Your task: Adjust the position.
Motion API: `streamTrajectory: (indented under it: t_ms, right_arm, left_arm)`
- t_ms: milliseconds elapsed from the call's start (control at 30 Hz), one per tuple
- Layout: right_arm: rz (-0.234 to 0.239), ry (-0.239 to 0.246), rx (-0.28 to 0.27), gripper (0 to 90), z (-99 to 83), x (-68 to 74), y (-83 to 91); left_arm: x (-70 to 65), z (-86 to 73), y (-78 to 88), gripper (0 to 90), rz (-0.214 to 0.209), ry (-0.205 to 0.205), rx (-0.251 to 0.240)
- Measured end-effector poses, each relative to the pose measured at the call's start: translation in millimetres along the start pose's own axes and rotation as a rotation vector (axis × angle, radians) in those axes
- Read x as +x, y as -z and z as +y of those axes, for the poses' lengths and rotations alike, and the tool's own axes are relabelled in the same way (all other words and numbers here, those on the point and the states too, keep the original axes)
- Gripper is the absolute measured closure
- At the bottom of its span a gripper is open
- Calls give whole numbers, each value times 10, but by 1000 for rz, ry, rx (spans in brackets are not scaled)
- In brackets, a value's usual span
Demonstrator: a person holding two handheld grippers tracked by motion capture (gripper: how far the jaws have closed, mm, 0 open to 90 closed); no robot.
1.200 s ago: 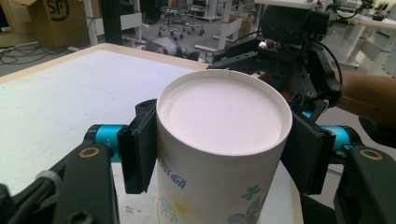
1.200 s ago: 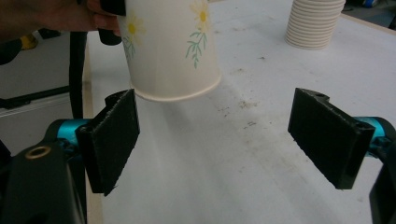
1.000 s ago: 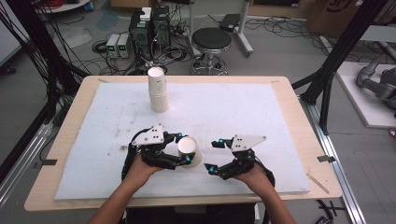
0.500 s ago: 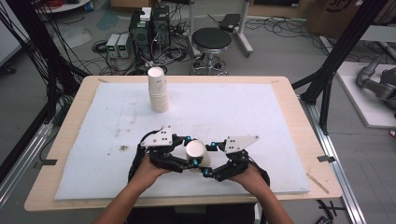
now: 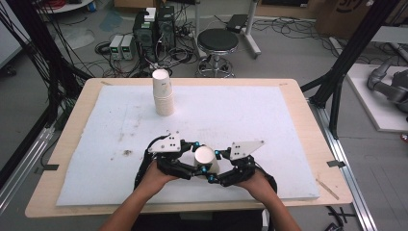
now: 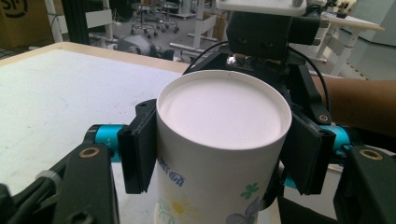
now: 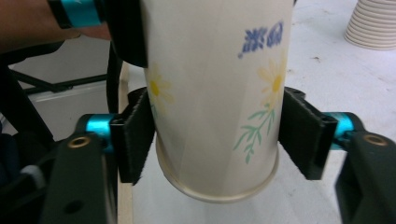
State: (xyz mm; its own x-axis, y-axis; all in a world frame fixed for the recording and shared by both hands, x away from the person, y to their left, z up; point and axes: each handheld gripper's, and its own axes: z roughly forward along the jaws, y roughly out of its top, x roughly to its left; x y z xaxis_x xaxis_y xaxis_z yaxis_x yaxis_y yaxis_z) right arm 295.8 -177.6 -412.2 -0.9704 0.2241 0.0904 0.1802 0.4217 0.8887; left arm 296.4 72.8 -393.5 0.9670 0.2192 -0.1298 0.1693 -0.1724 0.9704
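1. Table (image 5: 298, 103): wooden rim, white mat on top.
2. Stack of paper cups (image 5: 162, 92): upside down, at 11 o'clock from the held cup, well apart.
3. Paper cup (image 5: 206, 160): inverted, near front edge; daisy print, blue writing too blurred to read.
4. Left gripper (image 5: 198, 169): jaws narrowed, pads clamped on the cup's sides near its base.
5. Right gripper (image 5: 211, 177): jaws have just been closing; pads press the cup near its rim.

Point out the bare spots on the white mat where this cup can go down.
Free: the mat's whole right half, from the cup stack across to the right edge, and the left strip beside the left gripper, lightly stained. Crowded: front centre, where the left gripper and right gripper both clamp the upside-down paper cup, and the far-left corner by the stack.
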Motion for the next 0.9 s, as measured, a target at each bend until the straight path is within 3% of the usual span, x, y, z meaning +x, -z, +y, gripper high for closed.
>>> streamTrajectory:
  t_ms: [67, 100, 200, 467, 600, 900]
  right_arm:
    - [4, 1, 5, 355, 4, 6, 0]
    - [0, 4, 15, 360, 5, 3, 4]
    - [-2, 11, 21, 364, 2, 2, 11]
    - [-15, 36, 70, 373, 25, 11, 29]
    - [-28, 58, 137, 369, 55, -8, 38]
    - [-22, 83, 243, 369, 97, -44, -9]
  left_arm:
    - [-10, 0, -6, 331, 14, -14, 6]
    - [-14, 2, -9, 249, 23, -12, 7]
    - [-17, 18, 6, 182, 52, -10, 23]
    - [0, 98, 135, 170, 38, -10, 67]
    - [8, 139, 198, 169, 35, -19, 93]
    - [21, 162, 216, 169, 26, -45, 204]
